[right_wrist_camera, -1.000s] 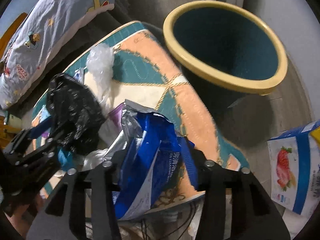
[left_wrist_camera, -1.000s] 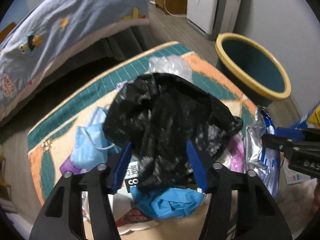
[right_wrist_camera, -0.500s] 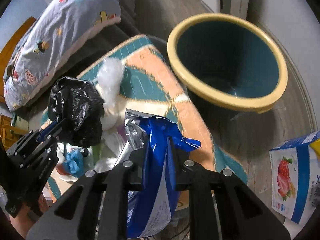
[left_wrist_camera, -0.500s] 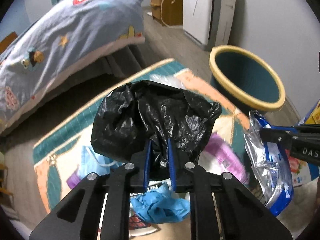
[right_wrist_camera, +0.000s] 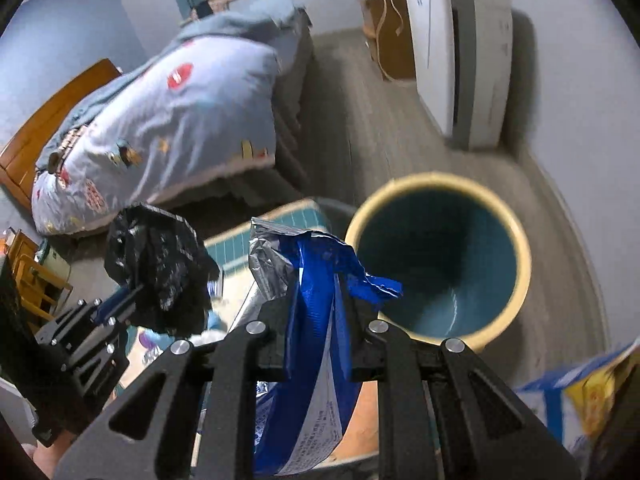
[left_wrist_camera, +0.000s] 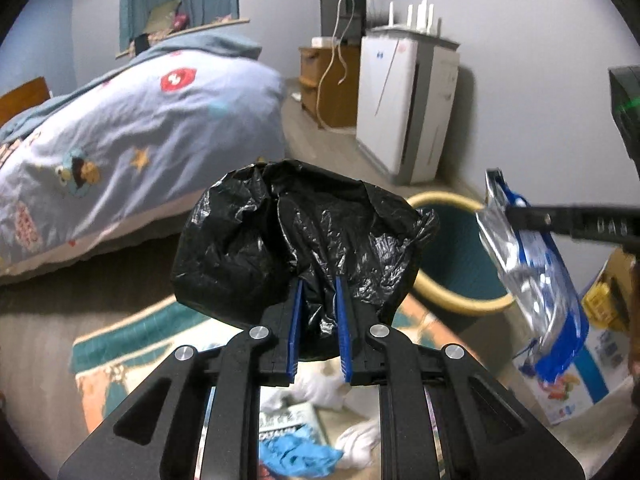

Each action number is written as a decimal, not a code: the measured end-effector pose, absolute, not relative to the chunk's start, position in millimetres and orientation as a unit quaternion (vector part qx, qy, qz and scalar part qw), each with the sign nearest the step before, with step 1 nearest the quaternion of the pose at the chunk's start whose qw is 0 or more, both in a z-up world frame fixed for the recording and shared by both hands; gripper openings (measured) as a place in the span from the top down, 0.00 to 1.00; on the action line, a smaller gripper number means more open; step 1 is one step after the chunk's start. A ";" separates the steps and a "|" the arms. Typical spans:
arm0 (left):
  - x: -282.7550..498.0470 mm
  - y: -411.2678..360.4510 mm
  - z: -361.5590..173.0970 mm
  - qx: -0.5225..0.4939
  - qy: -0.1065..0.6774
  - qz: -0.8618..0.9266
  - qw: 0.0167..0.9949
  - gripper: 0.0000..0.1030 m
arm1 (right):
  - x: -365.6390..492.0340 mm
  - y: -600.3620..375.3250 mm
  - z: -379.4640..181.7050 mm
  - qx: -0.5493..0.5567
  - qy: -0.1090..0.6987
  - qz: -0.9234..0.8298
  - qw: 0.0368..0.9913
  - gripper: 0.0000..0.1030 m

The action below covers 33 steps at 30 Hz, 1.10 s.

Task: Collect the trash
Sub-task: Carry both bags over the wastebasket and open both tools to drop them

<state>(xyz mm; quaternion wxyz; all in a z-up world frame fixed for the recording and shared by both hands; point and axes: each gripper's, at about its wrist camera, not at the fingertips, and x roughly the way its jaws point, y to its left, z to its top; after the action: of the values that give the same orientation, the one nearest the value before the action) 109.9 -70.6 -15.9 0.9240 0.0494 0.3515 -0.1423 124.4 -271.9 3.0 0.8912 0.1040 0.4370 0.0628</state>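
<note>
The left gripper (left_wrist_camera: pixel 318 280) is pinching a crumpled black plastic bag (left_wrist_camera: pixel 296 236) between its blue-padded fingers (left_wrist_camera: pixel 295 320), the bag bulging above and to both sides of the fingertips and held clear of the floor. The right gripper (right_wrist_camera: pixel 318 292) is clamped on a blue and silver foil snack bag (right_wrist_camera: pixel 316 320), which stands up between its fingers with a torn blue flap leaning toward the bin and its printed lower part hanging below the fingers. In the left wrist view the same foil bag (left_wrist_camera: pixel 532 280) hangs at the right, gripped near its top edge by the right gripper's finger. A round waste bin (right_wrist_camera: pixel 516 240) with a cream-yellow rim and dark teal inside stands on the wooden floor (right_wrist_camera: pixel 360 120) just beyond the foil bag, its mouth open to the right wrist view; from the left wrist view it is partly hidden behind the black bag. Below the grippers lies a teal and orange patterned rug (left_wrist_camera: pixel 120 344) carrying more litter: a crumpled blue glove (left_wrist_camera: pixel 296 456), white tissue (left_wrist_camera: pixel 324 384) and a printed paper packet (left_wrist_camera: pixel 288 424). A bed with a pale blue cartoon-print duvet (left_wrist_camera: pixel 120 136) fills the left background, a white appliance (left_wrist_camera: pixel 404 108) stands against the grey wall, and a blue and white carton with fruit print (left_wrist_camera: pixel 580 384) sits at the lower right.
</note>
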 end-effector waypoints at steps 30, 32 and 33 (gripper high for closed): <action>165.8 -251.8 -87.3 0.123 0.363 -0.282 0.880 0.83 | 192.6 -418.6 -50.8 0.116 0.455 -0.061 0.881 0.84; 166.6 -252.9 -91.9 0.125 0.364 -0.283 0.878 0.83 | 193.0 -416.6 -49.3 0.113 0.449 -0.061 0.884 0.84; 165.9 -250.5 -92.7 0.124 0.365 -0.284 0.878 0.82 | 193.5 -415.2 -48.2 0.112 0.442 -0.061 0.888 0.84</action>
<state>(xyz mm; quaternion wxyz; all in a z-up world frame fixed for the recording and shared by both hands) 165.9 -250.5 -92.7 0.8778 0.1238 0.3653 -0.2840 193.5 -415.2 -48.2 0.8877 0.1116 0.4424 -0.0613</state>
